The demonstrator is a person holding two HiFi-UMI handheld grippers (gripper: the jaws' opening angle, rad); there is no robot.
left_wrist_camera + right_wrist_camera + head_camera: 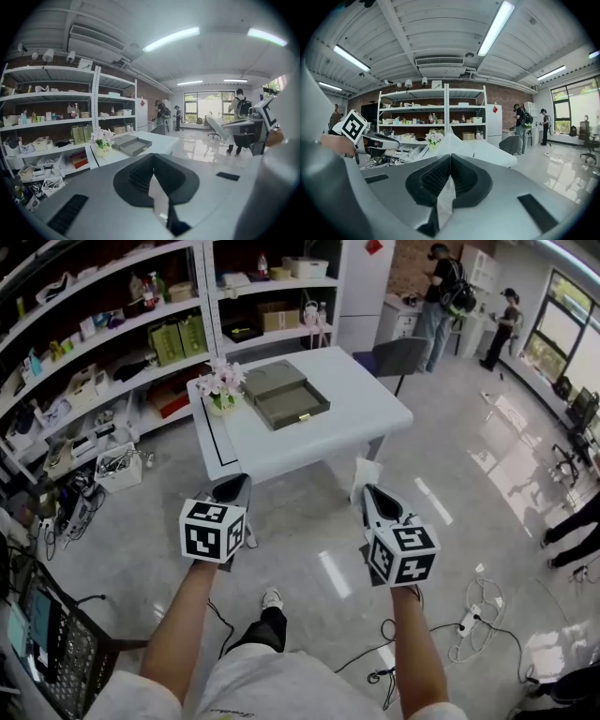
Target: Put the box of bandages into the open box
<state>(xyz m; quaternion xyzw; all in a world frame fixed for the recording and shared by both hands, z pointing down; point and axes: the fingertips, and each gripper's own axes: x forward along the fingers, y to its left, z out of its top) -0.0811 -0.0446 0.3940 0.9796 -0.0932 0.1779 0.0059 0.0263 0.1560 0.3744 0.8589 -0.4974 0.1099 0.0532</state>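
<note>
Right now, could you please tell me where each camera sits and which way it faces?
Head view: on the person's head, steeply down at the white table and open box; both forearms, left gripper and right gripper show.
Left gripper view: on the left gripper, looking along its shut fingers toward table and shelves.
Right gripper view: on the right gripper, along its shut fingers; the left gripper shows at left.
All share the flowers.

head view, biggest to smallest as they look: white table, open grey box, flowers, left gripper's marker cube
1. white table
2. open grey box
3. flowers and the marker cube on the left gripper look alike; the cube is far nearer the camera, so no ranking.
</note>
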